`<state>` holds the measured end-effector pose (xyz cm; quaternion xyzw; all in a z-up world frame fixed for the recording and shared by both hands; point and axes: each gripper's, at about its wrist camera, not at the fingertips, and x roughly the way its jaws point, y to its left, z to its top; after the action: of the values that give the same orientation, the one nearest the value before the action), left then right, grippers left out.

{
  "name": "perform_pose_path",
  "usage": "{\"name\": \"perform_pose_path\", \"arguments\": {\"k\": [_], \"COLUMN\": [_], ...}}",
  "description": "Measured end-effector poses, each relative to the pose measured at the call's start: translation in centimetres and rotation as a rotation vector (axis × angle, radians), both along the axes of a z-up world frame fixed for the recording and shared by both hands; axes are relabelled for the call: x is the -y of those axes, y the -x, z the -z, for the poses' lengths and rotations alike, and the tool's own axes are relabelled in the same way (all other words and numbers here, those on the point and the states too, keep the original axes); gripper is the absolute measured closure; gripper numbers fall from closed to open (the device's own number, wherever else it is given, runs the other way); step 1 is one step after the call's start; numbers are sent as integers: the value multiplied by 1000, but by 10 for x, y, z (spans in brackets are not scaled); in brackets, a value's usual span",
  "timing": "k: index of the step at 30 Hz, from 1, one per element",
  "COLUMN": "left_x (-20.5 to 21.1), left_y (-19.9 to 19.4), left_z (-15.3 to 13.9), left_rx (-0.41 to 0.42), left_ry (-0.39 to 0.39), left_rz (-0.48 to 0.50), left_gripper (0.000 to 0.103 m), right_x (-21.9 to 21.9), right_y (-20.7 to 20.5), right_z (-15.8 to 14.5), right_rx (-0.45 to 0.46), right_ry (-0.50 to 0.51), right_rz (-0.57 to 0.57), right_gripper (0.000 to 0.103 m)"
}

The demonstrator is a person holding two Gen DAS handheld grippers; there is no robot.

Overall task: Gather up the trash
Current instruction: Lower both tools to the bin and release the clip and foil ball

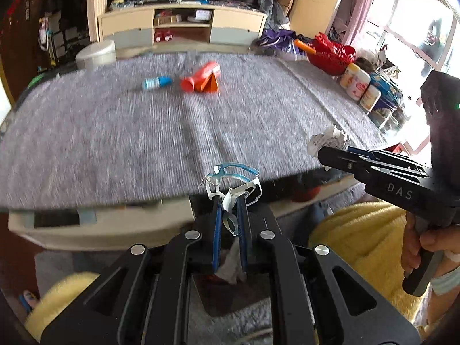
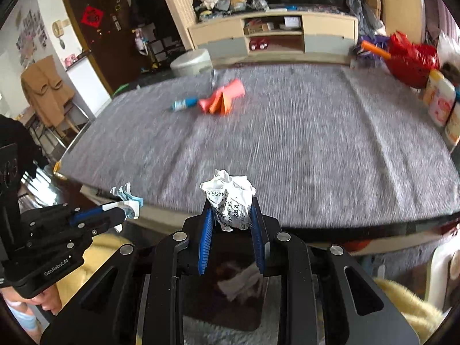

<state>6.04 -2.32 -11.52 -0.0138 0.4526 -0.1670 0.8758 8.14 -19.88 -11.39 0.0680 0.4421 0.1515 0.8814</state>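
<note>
My left gripper [image 1: 230, 198] is shut on a torn blue-and-white plastic scrap [image 1: 234, 179], held just off the near edge of the grey-covered table [image 1: 115, 143]. My right gripper [image 2: 231, 205] is shut on a crumpled ball of printed white paper [image 2: 228, 198], also at the near edge. Each gripper shows in the other's view: the right one [image 1: 322, 151] with its paper [image 1: 327, 138], the left one [image 2: 130, 210] with its scrap [image 2: 126, 198]. Below both sits a dark bin [image 2: 230, 281] with white paper in it. An orange bottle [image 1: 201, 79], an orange carton [image 1: 211, 83] and a small blue bottle [image 1: 156, 82] lie far across the table.
A red bag [image 1: 330, 53] and several printed canisters [image 1: 355, 82] stand along the table's right edge. A yellow fluffy cushion [image 1: 359, 238] lies below right. A TV cabinet [image 1: 184, 26] and a white round bin [image 1: 96, 53] stand beyond the table.
</note>
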Motion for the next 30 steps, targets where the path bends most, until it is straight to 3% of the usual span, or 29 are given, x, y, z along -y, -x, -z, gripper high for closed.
{"name": "perform_pose_path", "arguments": {"k": [20, 30], "left_x": [11, 15], "left_y": [44, 46], "left_z": [113, 130], "left_rx": [-250, -289], "left_ry": [0, -13], "left_rz": [18, 33], "left_gripper": [94, 92], "right_x": [-24, -30], "right_y": [36, 37], "right_z": [109, 129], "right_rx": [-240, -292], "right_ry": [16, 39], "right_rz": [0, -14], "right_gripper": [77, 75]}}
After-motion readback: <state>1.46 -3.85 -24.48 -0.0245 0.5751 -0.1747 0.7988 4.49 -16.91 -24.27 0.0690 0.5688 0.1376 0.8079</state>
